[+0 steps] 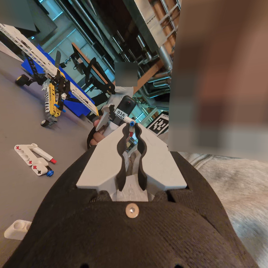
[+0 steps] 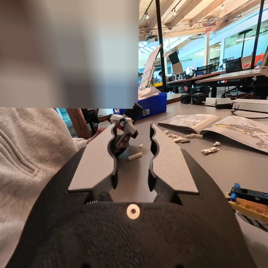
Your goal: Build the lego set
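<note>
My left gripper (image 1: 131, 128) is shut on a small white lego piece (image 1: 128, 119) that has a blue pin and a red axle end, held up in the air. The same piece (image 2: 122, 121) shows in the right wrist view, just past my right gripper's left fingertip. My right gripper (image 2: 132, 127) is open and empty above the grey table (image 2: 188, 174). The partly built yellow, black and white lego plane (image 1: 55, 84) stands at the far left. A white sub-assembly with red axles (image 1: 33, 158) lies on the table to the left of my left gripper.
An open instruction booklet (image 2: 203, 126) lies at the right, with several loose white pieces (image 2: 210, 150) in front of it and a white beam (image 2: 135, 155) between my right fingers. A blue bin (image 2: 152, 104) stands behind. A yellow and black lego part (image 2: 249, 203) lies at the right edge. The gap from one gripper's tips to the other's is roughly 5 cm.
</note>
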